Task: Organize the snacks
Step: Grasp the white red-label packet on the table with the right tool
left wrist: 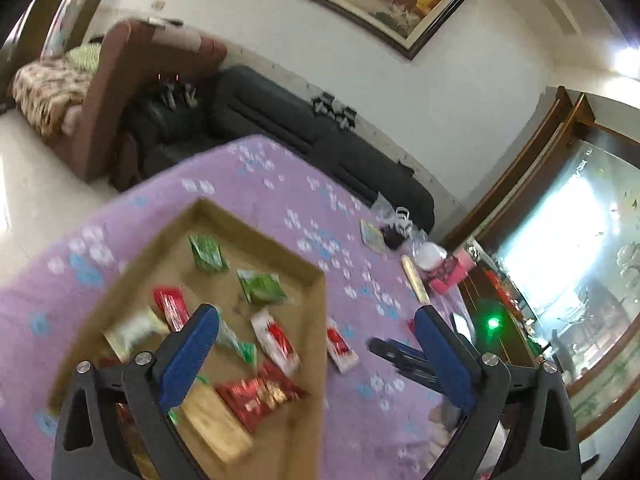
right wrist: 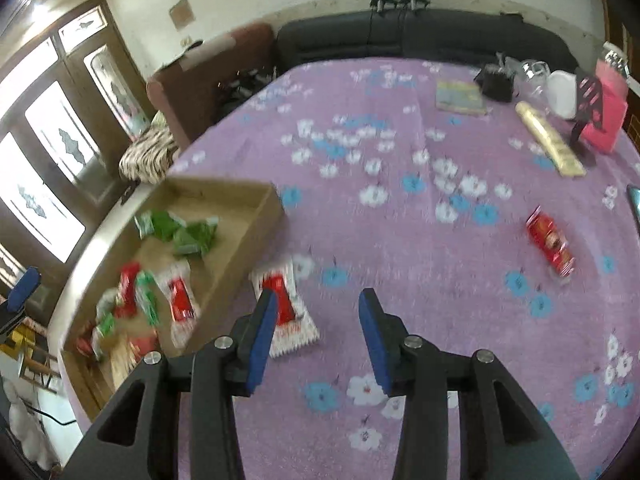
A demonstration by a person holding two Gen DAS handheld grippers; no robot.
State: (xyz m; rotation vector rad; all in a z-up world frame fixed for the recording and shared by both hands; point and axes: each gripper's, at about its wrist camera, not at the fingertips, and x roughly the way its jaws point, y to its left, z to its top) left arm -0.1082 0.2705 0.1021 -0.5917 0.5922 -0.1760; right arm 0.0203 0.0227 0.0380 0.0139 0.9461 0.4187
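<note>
Blue fingers (left wrist: 192, 354) of the left gripper (left wrist: 316, 360) are seen spread wide over the cardboard tray (left wrist: 316, 304), nothing between them; snack packets (left wrist: 262, 286) lie inside, one red-and-white packet (left wrist: 340, 346) outside its right wall. Print is blurred unreadable.

Right gripper (right wrist: 318, 340) fingers are held partly apart, empty, above open purple cloth (right wrist: 400, 240); a red packet (right wrist: 550, 244) lies at right.

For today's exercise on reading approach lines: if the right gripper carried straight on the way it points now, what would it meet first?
Most likely the purple flowered tablecloth. The right gripper tilts down with open, empty jaws; the red-and-white snack packet lies just beside its line, though depth is unclear.
</note>
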